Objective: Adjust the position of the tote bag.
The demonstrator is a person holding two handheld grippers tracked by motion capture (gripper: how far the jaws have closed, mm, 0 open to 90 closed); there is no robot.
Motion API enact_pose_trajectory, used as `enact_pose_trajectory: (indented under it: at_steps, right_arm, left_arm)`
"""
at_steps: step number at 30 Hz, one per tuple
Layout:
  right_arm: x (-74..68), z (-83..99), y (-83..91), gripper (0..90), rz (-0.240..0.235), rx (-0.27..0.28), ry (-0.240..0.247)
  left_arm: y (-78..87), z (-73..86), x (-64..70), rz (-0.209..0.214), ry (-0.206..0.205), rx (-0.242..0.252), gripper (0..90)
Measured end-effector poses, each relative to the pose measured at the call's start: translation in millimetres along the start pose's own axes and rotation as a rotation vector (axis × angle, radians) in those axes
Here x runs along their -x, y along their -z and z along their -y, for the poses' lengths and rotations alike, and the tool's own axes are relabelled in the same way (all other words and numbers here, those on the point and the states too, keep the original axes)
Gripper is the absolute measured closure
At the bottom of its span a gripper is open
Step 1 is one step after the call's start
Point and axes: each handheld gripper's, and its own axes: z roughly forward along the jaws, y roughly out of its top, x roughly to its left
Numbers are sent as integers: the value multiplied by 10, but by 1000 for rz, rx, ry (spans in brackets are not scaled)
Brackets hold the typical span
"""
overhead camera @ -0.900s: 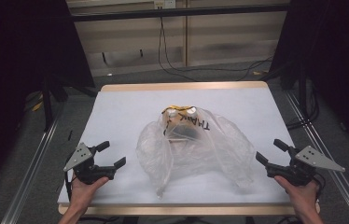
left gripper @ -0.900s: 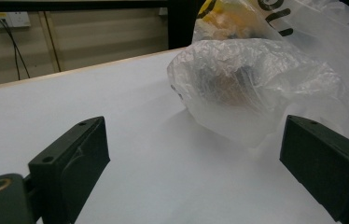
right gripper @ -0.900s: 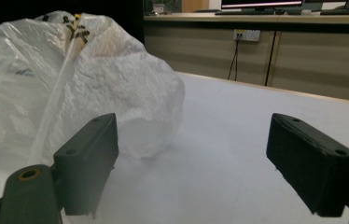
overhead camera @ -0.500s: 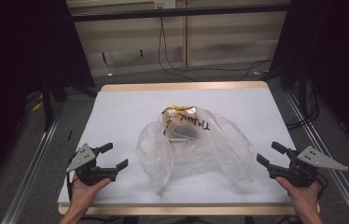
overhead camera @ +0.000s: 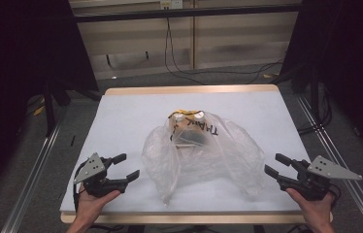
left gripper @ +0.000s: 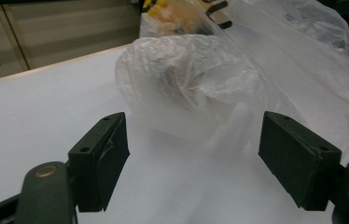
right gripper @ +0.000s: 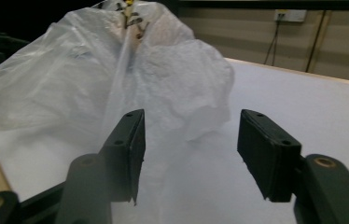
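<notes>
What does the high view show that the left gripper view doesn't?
High view alone: both hands, the right gripper open at the bag's right side, black lettering on the bag, and the floor with cables behind the table. Left gripper view alone: a close look between the left gripper and its open fingers, aimed at a crumpled lobe of the bag. Both: the clear plastic bag on the white table.

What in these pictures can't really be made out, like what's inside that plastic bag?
- Contents of the plastic bag: in the high view its crinkled film blurs them; something yellow and white tops at the mouth, no more.
- Black lettering on the bag: partly folded, unreadable in full.
- Left gripper view: the bag's top is cut off by the upper edge.
- Right gripper view: the bag's left side runs off the edge.
- Left gripper and right gripper: both open, empty.
</notes>
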Motion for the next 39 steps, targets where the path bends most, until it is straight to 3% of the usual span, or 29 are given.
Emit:
enact_pose_trajectory:
  at_steps: [1,5,7,8,10,11,17,24,27,28,32,36,39]
  right_arm:
    - [-64,-3,13,475,-25,-14,13]
    - [-147,2,43,517,-50,-28,32]
    - [-249,13,101,593,-62,-44,70]
    - [-278,17,122,621,-72,-48,74]
    - [-329,35,147,671,-91,-61,78]
    - [-346,45,151,690,-113,-75,83]
    - [-406,101,-9,769,-184,-170,95]
    - [-412,154,-229,705,-227,-257,120]
    - [-360,179,-322,637,-212,-296,112]
    - [-350,184,-328,626,-206,-302,109]
    - [-337,201,-349,587,-189,-321,118]
    - [-325,213,-400,569,-168,-346,146]
    - [-288,206,-425,549,-141,-333,159]
  left_arm:
    - [-1,-11,42,9,2,-7,262]
    - [10,-35,135,42,-38,-21,305]
    - [37,-65,208,70,-53,-19,328]
    - [38,-70,233,93,-40,-4,347]
    - [59,-96,287,90,-58,-9,391]
    - [49,-101,316,117,-52,6,407]
    - [-5,-126,470,182,-99,-12,477]
    - [-130,-138,596,246,-119,-32,434]
    - [-227,-124,646,266,-127,-62,443]
    - [-278,-105,670,296,-125,-75,450]
    - [-371,-87,747,333,-148,-102,435]
    - [-429,-66,788,341,-161,-131,408]
    - [-480,-35,790,347,-161,-156,387]
